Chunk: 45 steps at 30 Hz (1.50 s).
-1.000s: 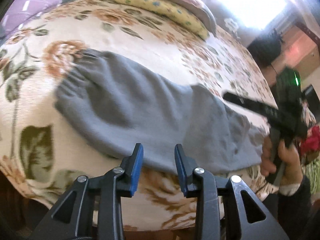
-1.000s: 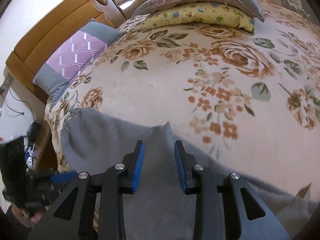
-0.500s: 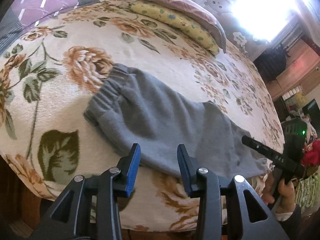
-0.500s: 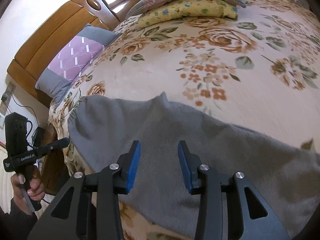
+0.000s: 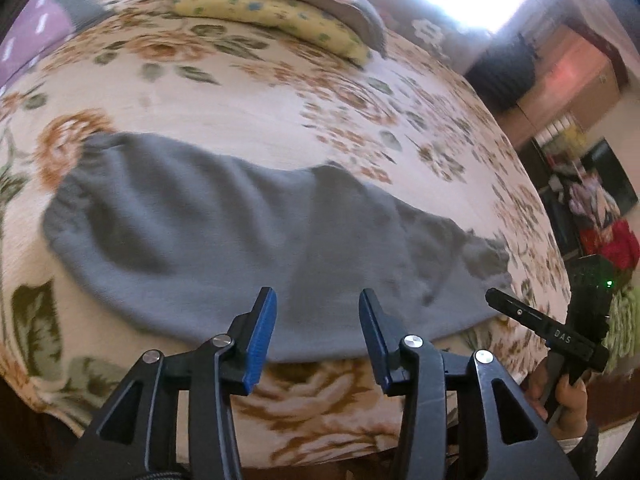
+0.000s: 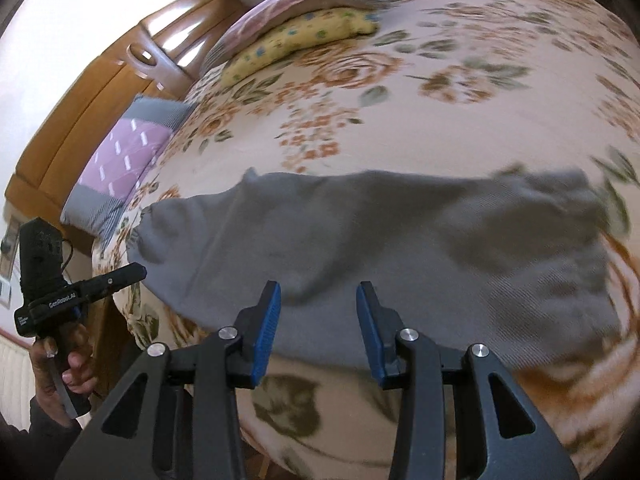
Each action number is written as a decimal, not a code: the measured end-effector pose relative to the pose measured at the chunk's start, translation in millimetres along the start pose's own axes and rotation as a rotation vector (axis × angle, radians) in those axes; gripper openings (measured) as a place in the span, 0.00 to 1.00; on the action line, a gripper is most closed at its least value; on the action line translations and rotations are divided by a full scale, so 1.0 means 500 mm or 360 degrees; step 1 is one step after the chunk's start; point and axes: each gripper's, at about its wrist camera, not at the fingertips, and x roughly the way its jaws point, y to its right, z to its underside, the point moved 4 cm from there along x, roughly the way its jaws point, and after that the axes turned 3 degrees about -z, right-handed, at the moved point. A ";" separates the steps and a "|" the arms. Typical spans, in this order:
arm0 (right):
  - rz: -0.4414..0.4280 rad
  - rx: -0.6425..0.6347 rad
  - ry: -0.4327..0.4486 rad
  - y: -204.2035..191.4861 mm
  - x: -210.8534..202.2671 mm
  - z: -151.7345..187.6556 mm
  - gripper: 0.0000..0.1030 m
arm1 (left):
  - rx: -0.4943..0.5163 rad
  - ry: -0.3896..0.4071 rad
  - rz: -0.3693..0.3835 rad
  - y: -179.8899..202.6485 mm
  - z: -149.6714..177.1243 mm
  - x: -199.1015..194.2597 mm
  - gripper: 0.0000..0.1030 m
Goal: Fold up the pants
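Observation:
Grey pants [image 5: 224, 240] lie flat along the near edge of a floral bed cover, waistband at the left in the left wrist view; they also show in the right wrist view [image 6: 380, 248]. My left gripper [image 5: 317, 304] is open and empty, just above the pants' near edge. My right gripper [image 6: 318, 298] is open and empty, over the pants' near edge. The right gripper appears at the far right of the left wrist view [image 5: 560, 336], beside the leg ends. The left gripper appears at the far left of the right wrist view [image 6: 80, 292], off the bed near the waistband.
The floral bed cover [image 5: 280, 100] spreads behind the pants. Stacked pillows [image 5: 280, 12] lie at the far side, and a purple pillow [image 6: 120, 160] rests by the wooden headboard [image 6: 80, 112]. Furniture and clutter [image 5: 592, 200] stand beyond the bed on the right.
Both grippers have drawn back toward the bed's near edge, so more of the pants shows in each view. Both stay open and empty. The pants lie as before.

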 end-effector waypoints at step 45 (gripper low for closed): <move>-0.0096 0.0778 0.0552 0.287 -0.121 0.090 0.12 | 0.1524 -0.0703 0.0236 0.594 -0.037 0.420 0.22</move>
